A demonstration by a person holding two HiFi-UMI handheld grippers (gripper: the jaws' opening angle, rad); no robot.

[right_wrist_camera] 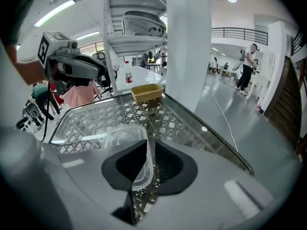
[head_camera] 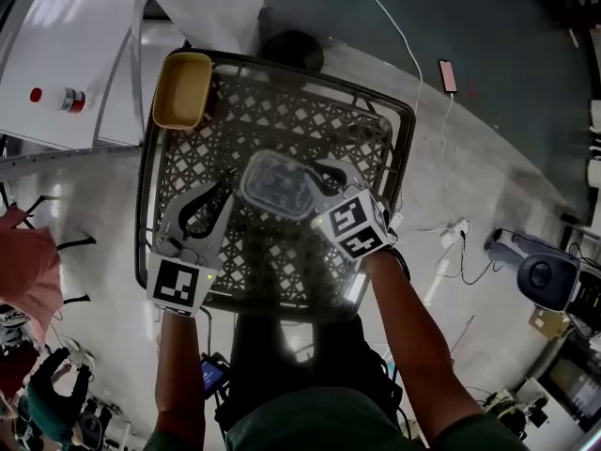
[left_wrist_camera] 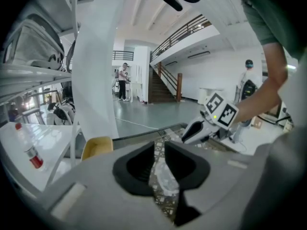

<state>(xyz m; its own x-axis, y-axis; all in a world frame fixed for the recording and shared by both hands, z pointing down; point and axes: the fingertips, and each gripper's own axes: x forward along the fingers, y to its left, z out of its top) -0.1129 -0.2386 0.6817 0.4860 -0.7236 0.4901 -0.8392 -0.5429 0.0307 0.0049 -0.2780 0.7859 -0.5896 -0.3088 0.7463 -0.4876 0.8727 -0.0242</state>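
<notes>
Clear plastic fills the right gripper's (right_wrist_camera: 147, 145) bite: its two black jaws are clamped on the near right rim of a see-through container (right_wrist_camera: 125, 138), one jaw inside the wall and one outside. In the head view this container (head_camera: 277, 184) sits near the middle of the lattice table top (head_camera: 282, 111), with the right gripper (head_camera: 315, 184) coming in from its near right side. The left gripper (left_wrist_camera: 159, 150) has its jaws drawn together to a thin slit, with nothing caught between them; only the lattice and a bit of clear plastic beyond show through the gap. From above, the left gripper (head_camera: 223, 195) lies just left of the container, its tips close to the container's left edge, though contact cannot be made out. A yellow tray (head_camera: 182, 89) rests at the far left corner of the table, well apart from both grippers. Farther left, a bottle with a red cap (head_camera: 58, 98) lies on a white surface. A phone (head_camera: 448, 75) lies on the floor to the far right.
</notes>
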